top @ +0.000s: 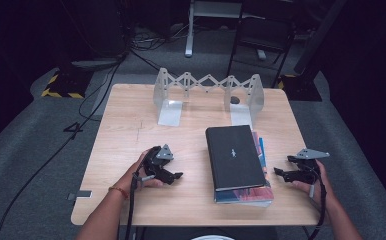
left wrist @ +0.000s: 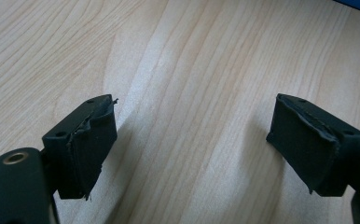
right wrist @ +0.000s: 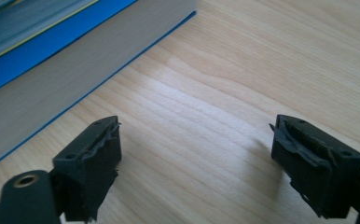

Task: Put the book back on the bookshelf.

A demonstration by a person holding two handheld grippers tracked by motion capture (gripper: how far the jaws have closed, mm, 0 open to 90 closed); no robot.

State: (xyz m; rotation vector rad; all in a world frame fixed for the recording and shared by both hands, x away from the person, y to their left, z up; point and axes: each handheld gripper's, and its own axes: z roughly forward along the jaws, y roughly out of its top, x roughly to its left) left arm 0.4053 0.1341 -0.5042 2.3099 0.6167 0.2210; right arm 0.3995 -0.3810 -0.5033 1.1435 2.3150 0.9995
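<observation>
Books: stack (top: 238,165) of several volumes lying flat on the worktop (top: 126,130), right of centre, between the two grippers and touching neither.
Top volume: black cover (top: 233,156) with a small pale mark near its middle, spine toward the person's left.
Lower volumes: blue edge (top: 262,147) showing along the right side of the stack; a coloured cover (top: 246,194) protruding at the near end.
Left gripper: located (top: 177,175) left of the stack, near the worktop surface, held in the person's left hand (top: 133,175), tips directed toward the stack.
Left jaws: released, standing wide apart; the left gripper view shows both padded fingers (left wrist: 92,149) with bare wood grain between them and nothing clamped.
Right gripper: located (top: 281,167) just right of the stack, held in the person's right hand (top: 313,182), tips directed toward the stack's right edge.
Right jaws: released, standing wide apart; the right gripper view shows the two pads (right wrist: 94,172) over bare wood, with nothing gripped.
Stack as seen from right gripper: page block and blue cover edge (right wrist: 52,79) lie ahead of the jaws, apart from them.
Book rack: pale folding rack (top: 208,92) with scissor-link back, standing at the far edge of the worktop, well apart from the stack; a small dark object (top: 235,100) lies by its right upright.
Surroundings: grey carpeted floor (top: 41,150) with cables around the worktop.
</observation>
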